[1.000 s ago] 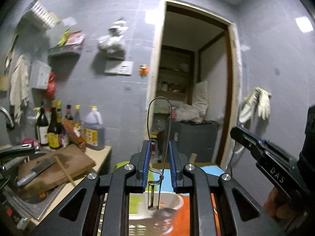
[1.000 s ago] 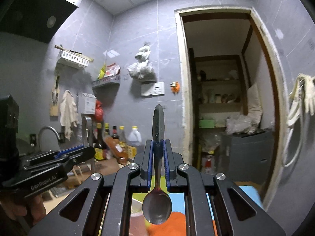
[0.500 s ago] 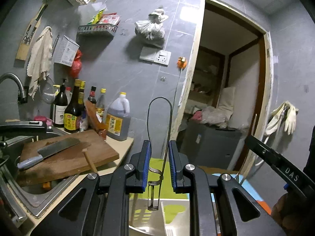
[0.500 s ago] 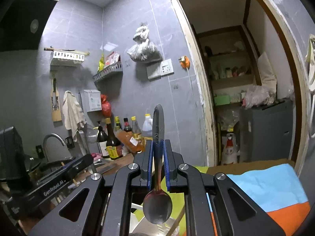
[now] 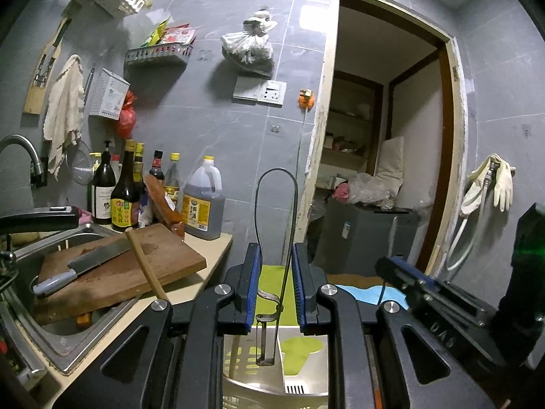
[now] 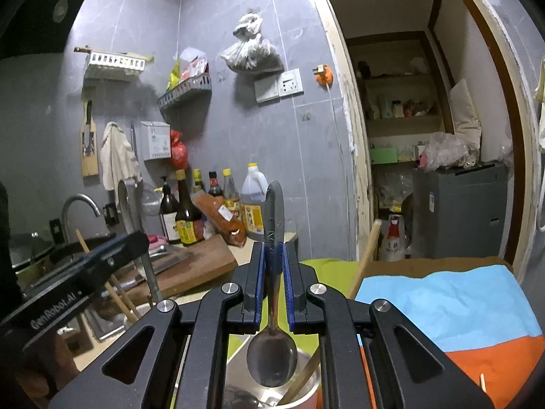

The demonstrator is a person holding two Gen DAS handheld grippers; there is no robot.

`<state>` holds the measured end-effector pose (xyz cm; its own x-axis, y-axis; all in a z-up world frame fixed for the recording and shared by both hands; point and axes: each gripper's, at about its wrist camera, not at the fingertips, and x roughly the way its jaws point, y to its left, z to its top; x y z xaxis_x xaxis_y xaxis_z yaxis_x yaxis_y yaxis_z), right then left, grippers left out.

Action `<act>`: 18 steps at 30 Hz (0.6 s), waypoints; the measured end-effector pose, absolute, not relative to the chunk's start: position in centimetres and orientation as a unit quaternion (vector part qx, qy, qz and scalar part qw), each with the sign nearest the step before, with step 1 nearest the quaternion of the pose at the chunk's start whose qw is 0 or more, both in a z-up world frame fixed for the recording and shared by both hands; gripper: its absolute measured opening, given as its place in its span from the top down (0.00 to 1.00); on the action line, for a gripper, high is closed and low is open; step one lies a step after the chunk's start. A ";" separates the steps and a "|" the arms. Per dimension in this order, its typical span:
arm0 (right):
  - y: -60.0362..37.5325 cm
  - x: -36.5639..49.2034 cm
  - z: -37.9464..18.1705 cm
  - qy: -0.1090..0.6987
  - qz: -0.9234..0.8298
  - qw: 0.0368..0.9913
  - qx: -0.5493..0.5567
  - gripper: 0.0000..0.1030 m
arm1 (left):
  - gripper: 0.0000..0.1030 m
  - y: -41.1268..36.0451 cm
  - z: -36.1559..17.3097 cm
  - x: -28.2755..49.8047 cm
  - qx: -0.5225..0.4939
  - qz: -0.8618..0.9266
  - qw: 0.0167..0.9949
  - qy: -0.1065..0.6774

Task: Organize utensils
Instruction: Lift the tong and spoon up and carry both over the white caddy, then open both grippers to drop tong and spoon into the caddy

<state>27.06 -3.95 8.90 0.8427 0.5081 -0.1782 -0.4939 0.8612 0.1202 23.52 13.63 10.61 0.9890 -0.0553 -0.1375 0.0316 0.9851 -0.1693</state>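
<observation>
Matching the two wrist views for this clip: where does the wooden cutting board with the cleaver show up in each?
Left wrist view: the cutting board lies left of centre, over the sink, with the cleaver flat on it.
Right wrist view: the same board sits low and left of centre, partly hidden behind the left gripper.
Shared landmark: the large oil jug by the wall, just beyond the board.

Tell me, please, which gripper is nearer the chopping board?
Left. The left gripper is just right of the board; the right gripper sits beyond the left one, farther right.
</observation>
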 end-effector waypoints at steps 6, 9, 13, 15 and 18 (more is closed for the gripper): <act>-4.1 27.2 8.2 0.114 0.259 0.959 0.032 0.92 | 0.85 15.1 10.7 23.7 -0.115 -0.025 0.990 0.076; -4.2 27.4 7.8 0.120 0.259 0.958 0.033 0.92 | 0.85 15.6 10.7 23.8 -0.122 -0.022 0.989 0.080; -4.0 27.3 7.5 0.121 0.261 0.957 0.031 0.92 | 0.85 15.1 10.3 23.7 -0.108 -0.019 0.990 0.085; -3.9 27.2 7.4 0.122 0.262 0.957 0.030 0.92 | 0.85 14.9 10.2 23.8 -0.102 -0.018 0.991 0.088; -3.8 27.1 7.2 0.125 0.263 0.956 0.024 0.92 | 0.85 14.7 9.8 23.9 -0.096 -0.016 0.990 0.097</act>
<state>27.08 -3.79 7.20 0.8306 0.5092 -0.2254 -0.4971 0.8605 0.1117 23.90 14.66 9.81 0.9805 -0.0512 -0.1897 0.0138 0.9811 -0.1932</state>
